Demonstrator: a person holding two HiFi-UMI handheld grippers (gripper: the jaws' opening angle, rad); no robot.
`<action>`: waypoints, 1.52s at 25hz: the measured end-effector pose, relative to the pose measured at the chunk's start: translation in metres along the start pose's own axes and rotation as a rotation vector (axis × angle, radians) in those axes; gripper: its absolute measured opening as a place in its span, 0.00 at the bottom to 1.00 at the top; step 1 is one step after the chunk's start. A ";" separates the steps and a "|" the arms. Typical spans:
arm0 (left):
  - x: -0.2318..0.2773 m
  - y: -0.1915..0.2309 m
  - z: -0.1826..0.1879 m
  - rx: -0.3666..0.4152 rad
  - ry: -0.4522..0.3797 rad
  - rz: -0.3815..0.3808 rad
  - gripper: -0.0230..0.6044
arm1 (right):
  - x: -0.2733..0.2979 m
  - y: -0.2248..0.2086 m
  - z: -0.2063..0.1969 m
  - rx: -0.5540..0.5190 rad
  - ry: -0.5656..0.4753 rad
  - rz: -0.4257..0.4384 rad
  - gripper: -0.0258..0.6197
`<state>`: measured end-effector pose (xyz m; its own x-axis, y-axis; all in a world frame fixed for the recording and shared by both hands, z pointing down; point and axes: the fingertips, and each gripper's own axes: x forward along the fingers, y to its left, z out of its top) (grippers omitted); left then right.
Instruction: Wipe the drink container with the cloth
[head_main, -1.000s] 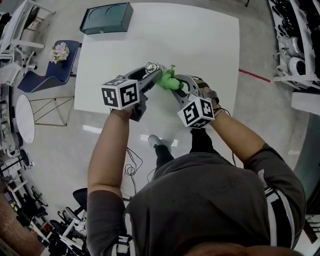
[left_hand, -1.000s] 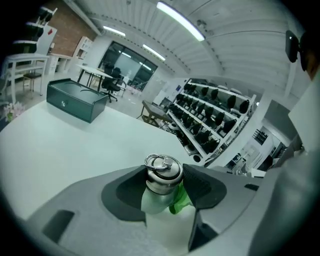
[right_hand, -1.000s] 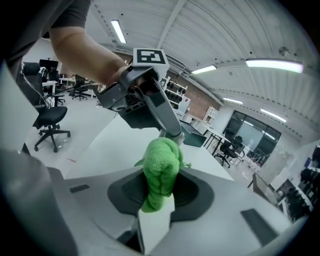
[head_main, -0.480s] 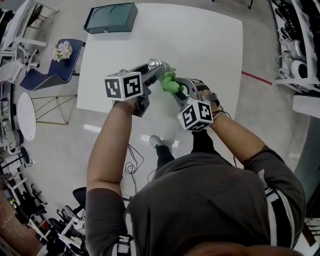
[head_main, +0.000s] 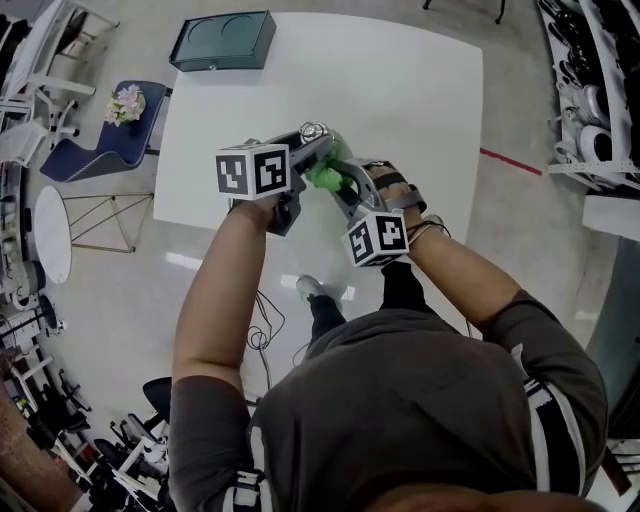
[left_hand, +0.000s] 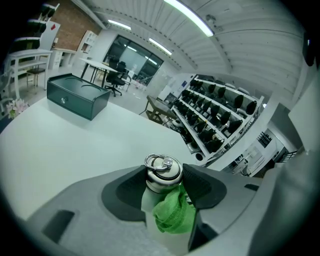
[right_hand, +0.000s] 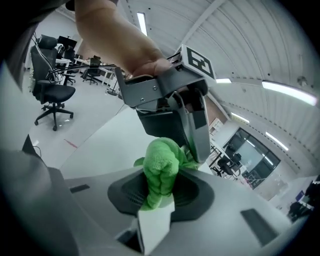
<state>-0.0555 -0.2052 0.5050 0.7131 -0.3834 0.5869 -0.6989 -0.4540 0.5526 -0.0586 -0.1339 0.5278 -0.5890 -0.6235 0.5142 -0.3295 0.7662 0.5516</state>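
A pale drink bottle (left_hand: 152, 202) with a steel ring cap (left_hand: 161, 172) stands upright between the black pads of my left gripper (left_hand: 162, 187), which is shut on it. It is held above the white table (head_main: 400, 80); its cap (head_main: 313, 131) shows in the head view. My right gripper (right_hand: 160, 192) is shut on a bunched green cloth (right_hand: 160, 170). The cloth (left_hand: 175, 215) presses against the bottle's side just below the cap, and in the head view the cloth (head_main: 325, 175) sits between both grippers. The bottle's lower body is hidden.
A dark green metal box (head_main: 222, 40) lies at the table's far left corner. Left of the table stand a blue chair (head_main: 95, 140) with flowers and a small round table (head_main: 50, 235). Shelves of dark gear (left_hand: 220, 117) line the room's right side.
My right gripper has shifted left and rolled, carrying the green cloth closer in against the bottle. My left gripper and the bottle have stayed nearly still.
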 end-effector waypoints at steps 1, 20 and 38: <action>-0.001 0.000 0.000 0.000 -0.001 0.001 0.39 | 0.001 0.004 -0.002 -0.002 0.007 0.014 0.18; 0.012 -0.040 -0.024 0.395 0.112 -0.104 0.39 | -0.062 -0.041 -0.053 0.613 -0.140 0.300 0.18; 0.019 -0.066 -0.047 0.701 0.244 -0.221 0.39 | -0.037 -0.052 -0.067 0.968 -0.137 0.425 0.18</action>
<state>0.0018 -0.1450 0.5074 0.7427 -0.0737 0.6655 -0.2861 -0.9336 0.2158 0.0299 -0.1606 0.5240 -0.8518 -0.2992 0.4300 -0.4880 0.7518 -0.4435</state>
